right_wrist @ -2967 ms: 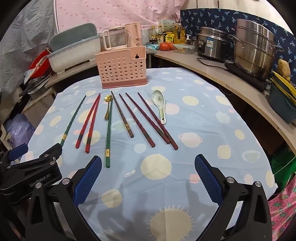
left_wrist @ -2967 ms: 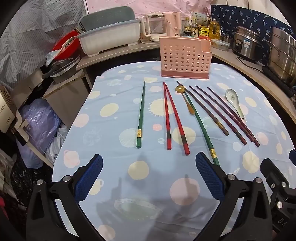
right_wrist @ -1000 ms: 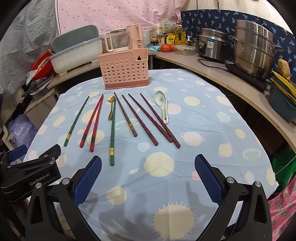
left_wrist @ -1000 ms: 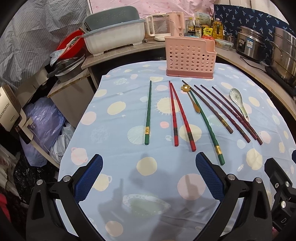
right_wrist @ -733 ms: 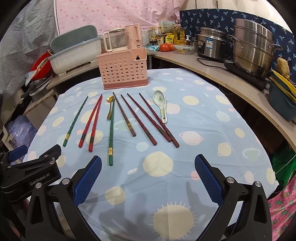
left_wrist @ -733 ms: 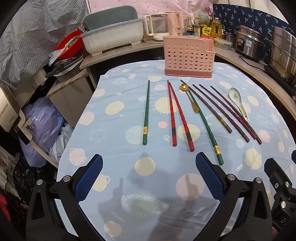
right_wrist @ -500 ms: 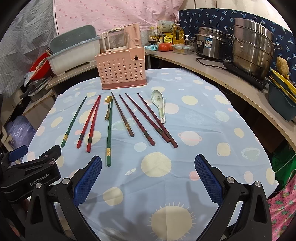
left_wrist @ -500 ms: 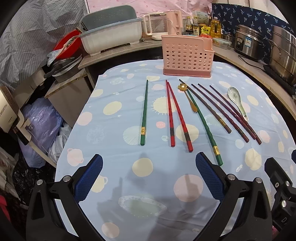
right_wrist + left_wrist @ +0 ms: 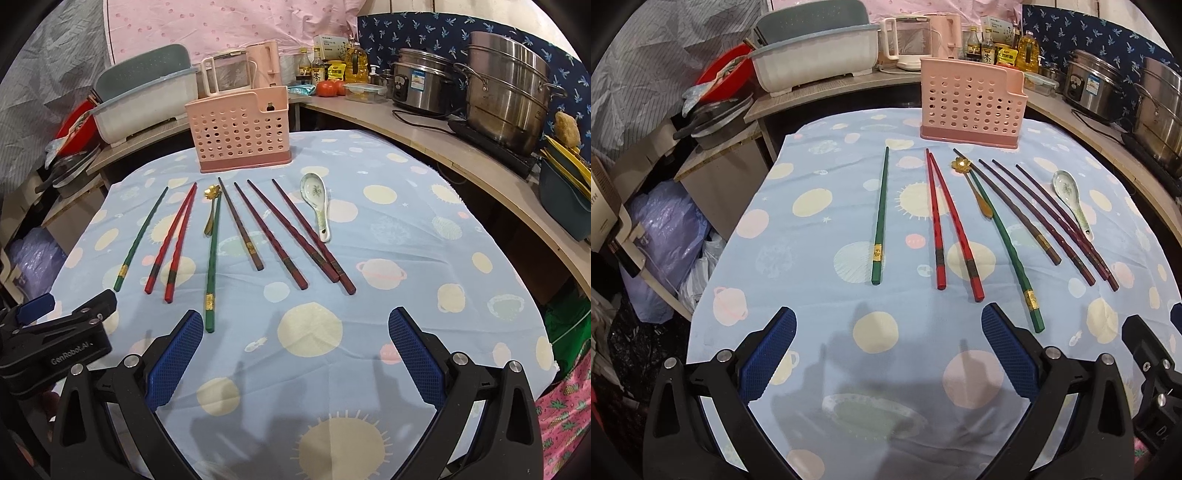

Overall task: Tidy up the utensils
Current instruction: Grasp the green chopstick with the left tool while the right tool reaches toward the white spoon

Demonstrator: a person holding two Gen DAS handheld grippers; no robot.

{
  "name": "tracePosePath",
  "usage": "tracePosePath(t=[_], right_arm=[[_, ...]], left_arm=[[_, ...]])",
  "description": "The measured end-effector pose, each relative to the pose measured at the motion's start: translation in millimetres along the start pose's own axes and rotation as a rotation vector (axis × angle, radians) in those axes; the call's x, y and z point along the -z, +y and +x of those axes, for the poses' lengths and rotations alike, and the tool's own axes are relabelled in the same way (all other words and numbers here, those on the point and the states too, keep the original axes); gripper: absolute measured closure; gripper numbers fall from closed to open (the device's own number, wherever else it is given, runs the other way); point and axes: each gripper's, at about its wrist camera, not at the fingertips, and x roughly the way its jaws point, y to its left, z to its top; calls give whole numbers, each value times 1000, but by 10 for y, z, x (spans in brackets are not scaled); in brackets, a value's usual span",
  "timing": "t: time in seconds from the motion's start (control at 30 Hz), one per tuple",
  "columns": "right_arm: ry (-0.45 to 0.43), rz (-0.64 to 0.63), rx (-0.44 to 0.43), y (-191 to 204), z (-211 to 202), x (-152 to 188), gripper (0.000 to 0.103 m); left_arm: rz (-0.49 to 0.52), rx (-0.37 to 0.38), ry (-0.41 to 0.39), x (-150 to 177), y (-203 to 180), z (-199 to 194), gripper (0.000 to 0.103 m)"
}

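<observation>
While both claws hang over the near edge: nothing is held in either.
Left claw (image 9: 886, 343): jaws wide apart and empty, above the near part of the cloth, short of the chopstick ends.
Right claw (image 9: 295, 345): jaws wide apart and empty, low over the cloth, with the left claw's black body at its left.
Worktop (image 9: 424, 229): covered by a pale blue cloth with round pastel prints.
Pink holder (image 9: 238, 138): perforated, upright at the far edge of the cloth, beyond the utensil tips.
Green chopsticks: one (image 9: 880, 218) lies alone at far left; the other (image 9: 1004, 243) lies further right, its thick end nearest the claws.
Red chopsticks (image 9: 945, 225): a pair, tips touching at the far end, spreading toward the near end.
Gold spoon (image 9: 973, 184): flower-shaped bowl by the second green chopstick's tip.
Dark chopsticks (image 9: 280, 232): four, fanned side by side right of the gold spoon.
Ceramic spoon (image 9: 317, 203): white, rightmost, bowl toward the holder.
</observation>
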Motion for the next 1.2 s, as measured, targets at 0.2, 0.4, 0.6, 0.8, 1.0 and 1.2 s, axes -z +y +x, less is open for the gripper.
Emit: tracePosePath(t=[0.2, 0.4, 0.6, 0.8, 1.0, 1.2], right_arm=[[11, 27, 32, -130, 99, -47, 7], [21, 35, 49, -182, 246, -134, 7], [12, 29, 53, -165, 415, -312, 7], [-2, 41, 49, -202, 616, -531, 13], [14, 92, 25, -312, 903, -751, 37], [55, 121, -6, -367, 1220, -847, 65]], left_arm=[[-82, -8, 11, -128, 391, 206, 7], [-107, -5, 31, -255, 549, 464, 8], [-70, 23, 76, -328, 379, 742, 22], [-76, 60, 109, -376, 353, 881, 48], [-83, 114, 119, -372, 362, 857, 92], [-89, 153, 126, -363, 347, 861, 95]])
